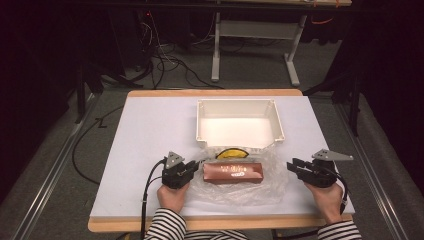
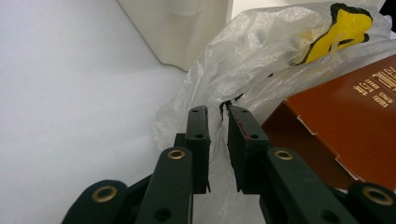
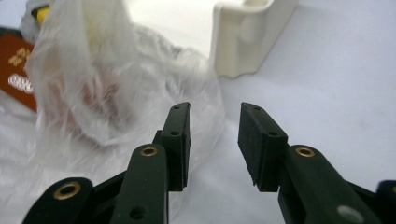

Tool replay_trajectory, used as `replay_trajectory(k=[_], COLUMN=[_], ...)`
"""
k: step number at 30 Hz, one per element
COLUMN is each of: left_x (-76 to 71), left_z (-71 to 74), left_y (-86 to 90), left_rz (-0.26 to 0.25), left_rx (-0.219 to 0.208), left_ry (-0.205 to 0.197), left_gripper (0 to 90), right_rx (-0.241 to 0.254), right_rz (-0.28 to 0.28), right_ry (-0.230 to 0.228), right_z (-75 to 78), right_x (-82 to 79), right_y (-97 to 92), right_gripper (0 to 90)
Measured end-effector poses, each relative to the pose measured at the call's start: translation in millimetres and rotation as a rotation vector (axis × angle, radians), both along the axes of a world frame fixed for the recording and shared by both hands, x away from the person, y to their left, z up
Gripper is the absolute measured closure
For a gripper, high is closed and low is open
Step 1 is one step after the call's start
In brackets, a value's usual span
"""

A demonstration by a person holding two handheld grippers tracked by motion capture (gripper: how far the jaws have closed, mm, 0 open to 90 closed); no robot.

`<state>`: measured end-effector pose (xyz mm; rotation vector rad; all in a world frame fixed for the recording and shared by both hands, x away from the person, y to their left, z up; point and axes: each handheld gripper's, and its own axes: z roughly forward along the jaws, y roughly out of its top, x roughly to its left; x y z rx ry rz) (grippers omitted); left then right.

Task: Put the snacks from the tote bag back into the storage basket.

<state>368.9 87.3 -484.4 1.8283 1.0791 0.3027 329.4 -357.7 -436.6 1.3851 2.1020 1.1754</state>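
A brown rectangular box (image 1: 233, 173) with gold print lies on a crumpled clear plastic bag (image 1: 272, 186) near the table's front edge. A yellow and black print (image 1: 232, 153) shows on the bag behind the box. My left gripper (image 1: 197, 167) sits at the box's left end. In the left gripper view its jaws (image 2: 218, 112) stand slightly apart, with a fold of the bag (image 2: 243, 56) loose in the gap and the box (image 2: 345, 121) to the right. My right gripper (image 1: 292, 166) is off the bag's right edge, jaws open (image 3: 215, 109) and nothing between them.
A white open plastic bin (image 1: 200, 122) stands empty behind the bag, at mid-table; its corner (image 3: 243, 37) shows in the right gripper view. The white tabletop (image 1: 150, 135) has bare room on the left and right. Cables and a desk frame lie on the floor beyond.
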Motion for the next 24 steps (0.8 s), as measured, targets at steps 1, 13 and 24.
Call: replay_trajectory(k=[1, 13, 24], left_x=[0.0, -1.0, -1.4], left_z=[0.0, 0.1, 0.3], left_y=[0.0, -0.6, -0.6], left_rz=[0.000, -0.003, -0.006], left_rx=[0.000, 0.002, 0.002], left_ry=[0.001, -0.008, -0.011], left_gripper=[77.9, 76.8, 76.8], right_rx=[0.003, 0.033, -0.111], right_rz=[-0.005, 0.169, 0.174], right_ry=[-0.003, -0.077, 0.004], right_z=[4.0, 34.8, 3.3], right_x=[1.3, 2.4, 28.5], right_y=[-0.1, 56.0, 77.2], right_gripper=[64.1, 48.5, 86.4])
